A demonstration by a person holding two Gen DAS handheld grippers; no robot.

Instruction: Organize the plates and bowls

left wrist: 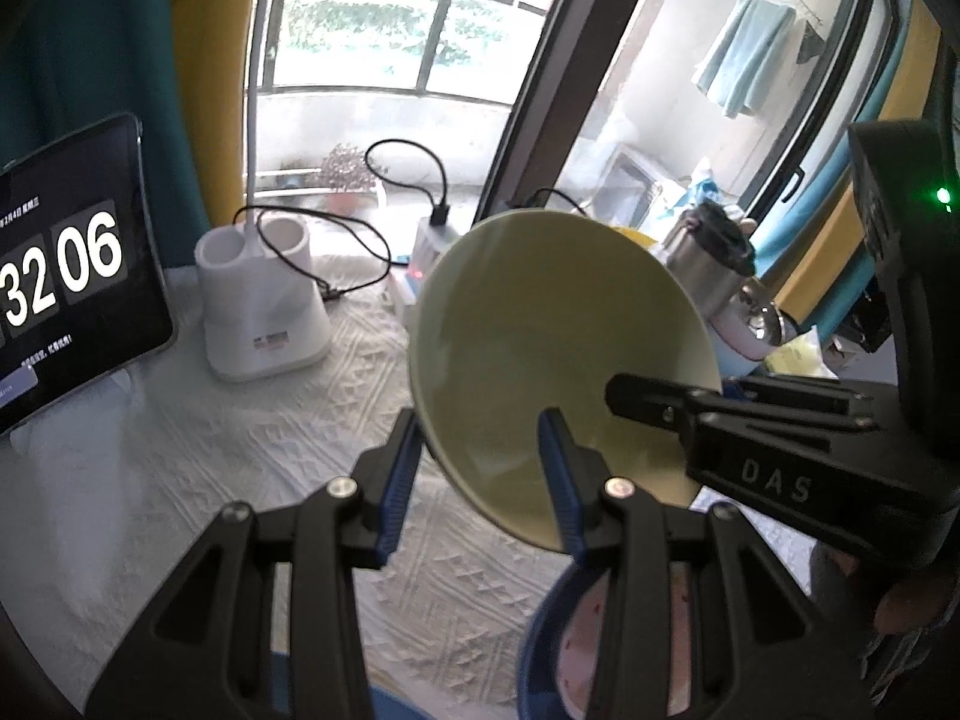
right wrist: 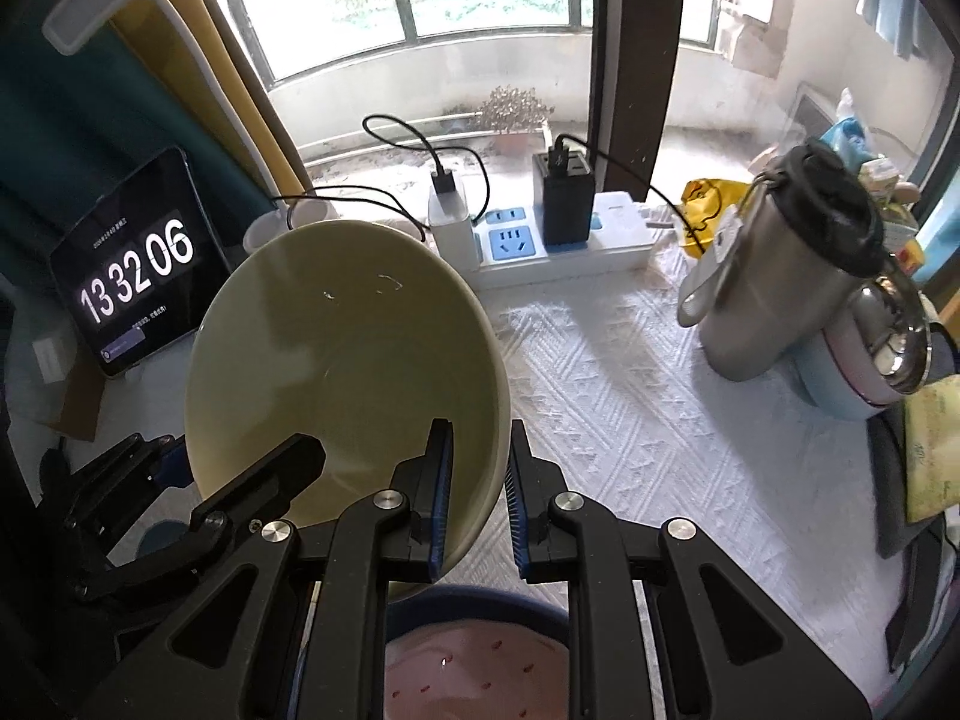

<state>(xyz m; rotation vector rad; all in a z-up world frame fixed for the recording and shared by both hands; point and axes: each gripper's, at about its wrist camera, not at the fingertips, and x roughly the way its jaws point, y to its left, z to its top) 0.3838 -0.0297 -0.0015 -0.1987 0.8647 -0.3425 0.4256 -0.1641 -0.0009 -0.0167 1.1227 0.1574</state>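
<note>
A pale green bowl (left wrist: 540, 330) hangs tilted above the white tablecloth, held by both grippers. My left gripper (left wrist: 480, 426) straddles its lower rim, one blue pad inside the bowl and one outside, shut on the wall. My right gripper (right wrist: 479, 432) is shut on the bowl (right wrist: 336, 348) at its right rim, with the thin wall between its blue pads. The right gripper (left wrist: 678, 390) reaches in from the right in the left wrist view. Below the grippers stands a blue-rimmed bowl (right wrist: 474, 660) with a pink speckled inside, partly hidden by the fingers.
A tablet (right wrist: 132, 282) showing a clock leans at the left. A white holder (left wrist: 258, 306) stands beside it. A power strip (right wrist: 540, 240) with chargers lies at the back by the window. A steel flask (right wrist: 780, 258) and lidded containers crowd the right side.
</note>
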